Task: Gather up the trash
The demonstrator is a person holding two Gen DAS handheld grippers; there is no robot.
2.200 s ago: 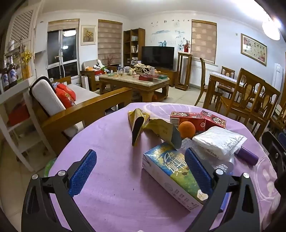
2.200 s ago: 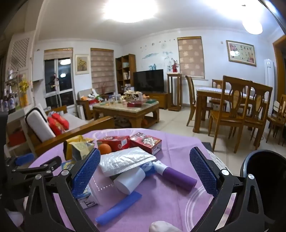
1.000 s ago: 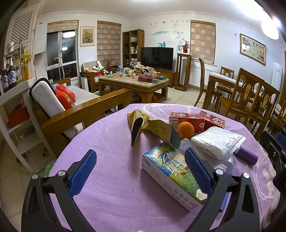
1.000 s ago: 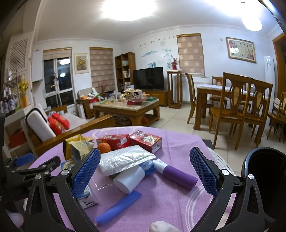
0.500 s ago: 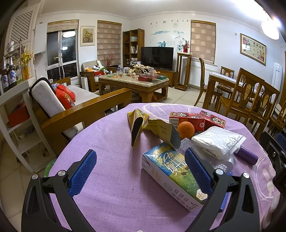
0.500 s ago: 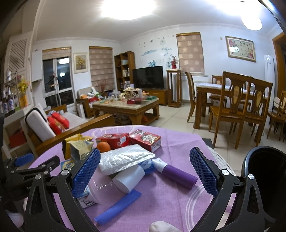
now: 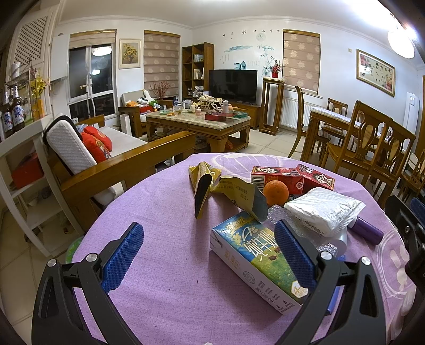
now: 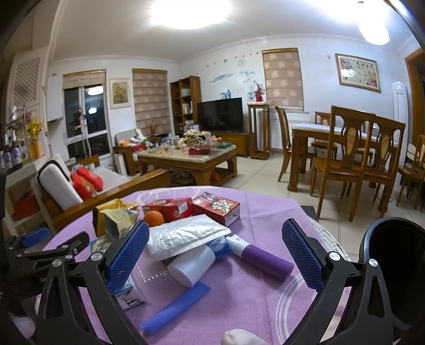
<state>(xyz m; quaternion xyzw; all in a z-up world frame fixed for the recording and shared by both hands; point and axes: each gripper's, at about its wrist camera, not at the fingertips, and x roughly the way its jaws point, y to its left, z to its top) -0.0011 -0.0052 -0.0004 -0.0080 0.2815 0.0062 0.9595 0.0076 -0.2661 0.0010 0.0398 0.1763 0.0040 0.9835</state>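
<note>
White walls enclosed a tiled floor point(image 8: 265, 172). A sofa point(image 7: 106, 159) faced a coffee table point(image 7: 198, 124), the TV point(image 7: 233, 82) stood beyond, dining chairs point(image 8: 353, 159) sat right, and ceiling lights point(image 8: 186, 10) glared.

The silver foil padded pouch point(image 8: 183, 233) covers the top of the white plastic cylinder point(image 8: 192, 265) beneath it. Right of that pouch, the black round bin point(image 8: 395, 265) is cut off by the frame edge. The milk carton point(image 8: 123, 290) left of it sits mostly behind a jaw.
</note>
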